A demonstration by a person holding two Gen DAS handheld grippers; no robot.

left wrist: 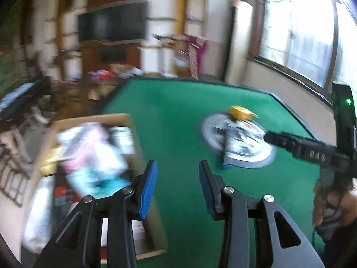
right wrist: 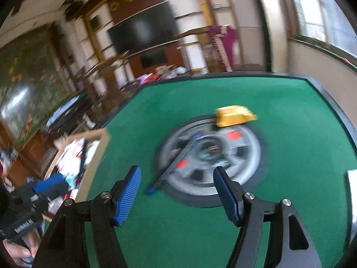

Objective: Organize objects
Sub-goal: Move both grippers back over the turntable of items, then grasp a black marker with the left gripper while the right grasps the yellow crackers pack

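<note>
The left gripper (left wrist: 177, 174) stood open with nothing between its pads. A cardboard box (left wrist: 133, 138) of mixed items lay just to its left. The right gripper (right wrist: 177, 192) was also open and empty. Ahead of both, on the green table (right wrist: 290, 116), lay a blue-tipped pen (right wrist: 174, 165) across the grey centre disc (right wrist: 245, 178), with a yellow object (right wrist: 234, 116) at the disc's far edge.

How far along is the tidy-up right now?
Done: the box at the table's left edge already holds a pile of items. In hand: nothing; left gripper and right gripper are both open and empty. Left: the yellow object and the blue-tipped stick lie on the table's centre disc.
</note>
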